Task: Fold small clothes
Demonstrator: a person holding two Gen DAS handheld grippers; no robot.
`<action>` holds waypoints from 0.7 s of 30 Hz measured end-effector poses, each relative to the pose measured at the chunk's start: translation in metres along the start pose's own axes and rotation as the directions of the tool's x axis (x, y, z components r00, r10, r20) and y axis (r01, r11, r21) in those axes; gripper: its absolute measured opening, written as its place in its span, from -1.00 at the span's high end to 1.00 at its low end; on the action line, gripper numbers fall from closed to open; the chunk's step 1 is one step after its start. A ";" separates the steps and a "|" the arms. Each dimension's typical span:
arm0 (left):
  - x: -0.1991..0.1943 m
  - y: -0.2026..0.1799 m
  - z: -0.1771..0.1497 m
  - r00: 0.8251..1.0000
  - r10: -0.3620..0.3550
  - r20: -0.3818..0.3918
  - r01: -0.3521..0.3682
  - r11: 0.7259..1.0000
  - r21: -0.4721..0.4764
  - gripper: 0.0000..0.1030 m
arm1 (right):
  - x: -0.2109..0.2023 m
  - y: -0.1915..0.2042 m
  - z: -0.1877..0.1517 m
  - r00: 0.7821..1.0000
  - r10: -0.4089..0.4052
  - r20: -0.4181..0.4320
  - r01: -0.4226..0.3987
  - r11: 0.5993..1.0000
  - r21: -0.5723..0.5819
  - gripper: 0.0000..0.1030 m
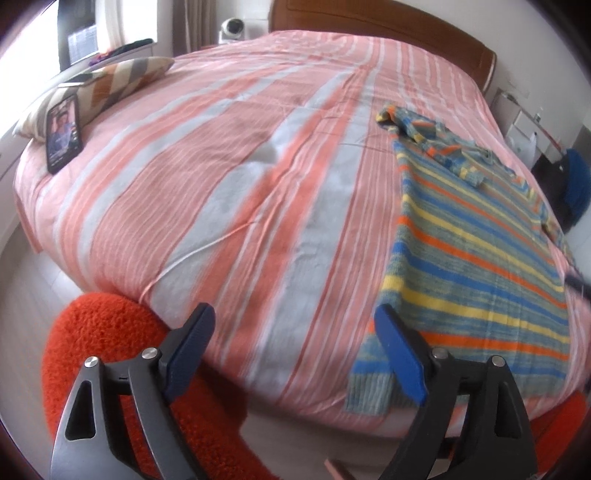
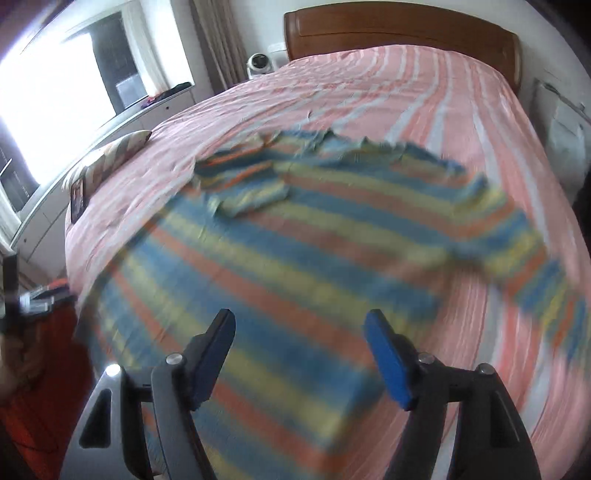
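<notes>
A small knitted sweater (image 1: 476, 251) with blue, yellow and orange stripes lies spread flat on the pink striped bed (image 1: 229, 192), near its right and front edge. One sleeve is folded across the chest (image 2: 251, 195). My left gripper (image 1: 295, 321) is open at the bed's front edge, left of the sweater's hem corner; its right finger (image 1: 399, 354) overlaps that corner in the picture, with nothing between the pads. My right gripper (image 2: 299, 332) hovers open above the sweater's (image 2: 295, 258) lower body, empty. The right wrist view is smeared by motion.
A phone (image 1: 62, 133) leans against a striped pillow (image 1: 99, 85) at the bed's left side. A wooden headboard (image 1: 388, 26) stands at the far end, a white fan (image 1: 231, 29) beside it. An orange fuzzy rug (image 1: 110, 350) lies at the bed's foot.
</notes>
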State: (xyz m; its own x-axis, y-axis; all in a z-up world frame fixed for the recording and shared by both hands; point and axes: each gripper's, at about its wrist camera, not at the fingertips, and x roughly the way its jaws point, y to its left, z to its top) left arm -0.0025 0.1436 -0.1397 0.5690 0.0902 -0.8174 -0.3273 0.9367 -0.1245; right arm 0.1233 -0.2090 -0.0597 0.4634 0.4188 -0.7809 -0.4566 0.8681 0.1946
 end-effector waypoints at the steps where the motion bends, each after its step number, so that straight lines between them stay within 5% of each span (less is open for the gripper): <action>1: 0.000 0.000 0.000 1.000 0.005 -0.001 -0.005 1.000 -0.001 -0.73 | -0.004 0.002 -0.019 1.000 -0.018 0.003 0.018 0.999 0.040 -0.40; 7: -0.008 -0.012 -0.003 1.000 0.004 0.012 -0.004 0.998 0.059 -0.73 | -0.026 0.013 -0.079 0.995 -0.095 0.033 0.089 0.984 0.153 -0.40; 17: -0.033 -0.025 -0.003 0.993 0.079 0.089 -0.088 0.990 0.110 -0.89 | -0.063 0.023 -0.103 0.974 -0.178 0.142 0.158 0.977 0.142 -0.57; 21: -0.042 -0.043 0.019 1.000 -0.030 0.006 0.028 0.980 0.198 -0.88 | -0.063 0.028 -0.103 0.973 -0.171 0.157 0.152 0.981 0.122 -0.57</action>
State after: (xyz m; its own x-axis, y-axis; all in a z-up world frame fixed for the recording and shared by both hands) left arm 0.0020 0.1059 -0.0888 0.5830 0.0640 -0.8100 -0.1548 0.9874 -0.0334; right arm 0.0035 -0.2379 -0.0661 0.6476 0.3011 -0.7000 -0.2847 0.9477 0.1443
